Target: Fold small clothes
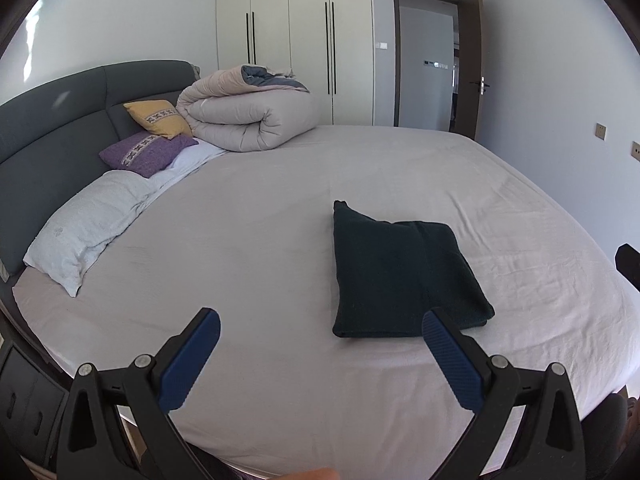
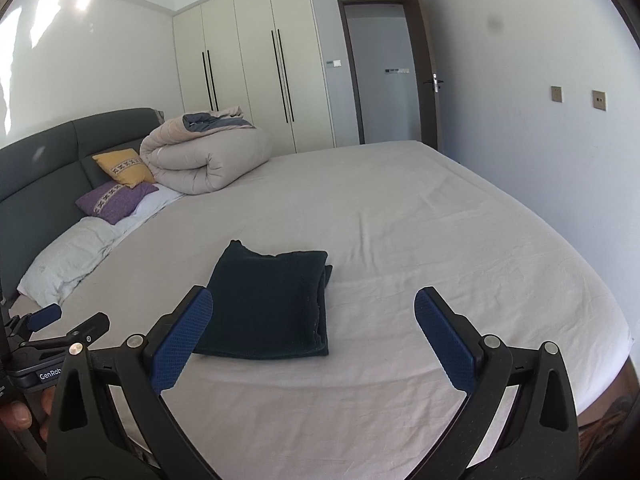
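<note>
Spreading across most of both views, wide bed with pale grey fitted sheet (image 1: 280, 248), wrinkled toward the side away from the headboard. Behind it, dark grey padded headboard (image 1: 52, 120) and cream wardrobe with long black handles (image 1: 292, 40). Against the headboard end of the bed, rolled beige quilt (image 1: 248, 116), white pillow (image 1: 84, 224), purple knitted cushion (image 1: 144, 152) and yellow knitted cushion (image 1: 158, 118). Near the bed's front edge, well apart from the bedding, small dark teal knitted garment (image 1: 400, 276), lying flat as a neat rectangle with layered edges stacked on one side; by the look of it, folding finished or nearly so, with perhaps only tidying or setting aside left. No other loose clothes visible on the bed. Just short of the garment, left gripper with blue ribbed pads (image 1: 320, 328), jaws spread wide, nothing between them. Likewise right gripper with blue pads (image 2: 314, 304), fully apart and empty, hovering above the bed's front edge, clear of the garment.
</note>
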